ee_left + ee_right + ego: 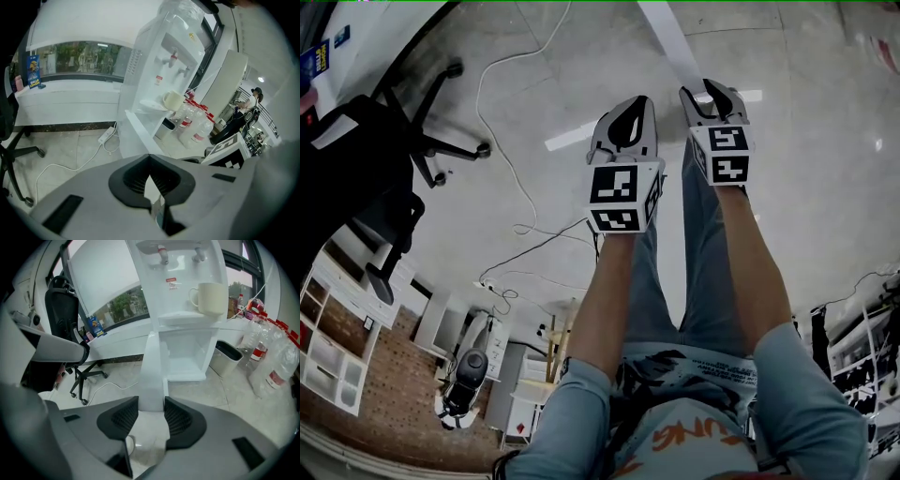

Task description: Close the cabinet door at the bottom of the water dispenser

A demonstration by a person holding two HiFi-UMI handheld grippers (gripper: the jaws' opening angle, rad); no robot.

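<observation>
Fig.: R hand-held gripper point(151, 405), jaws apart, frames free edge of open cabinet door point(152, 362) w/o evident grip, prob. to swing it shut toward water dispenser point(180, 310). L hand-held gripper point(150, 159) closed, empty, alongside.

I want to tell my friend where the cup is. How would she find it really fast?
Look for the tall white water dispenser. Under its two taps is a little shelf, and the mug stands there. It is cream with a handle, unlike the clear red-capped bottles on the floor beside it.
</observation>
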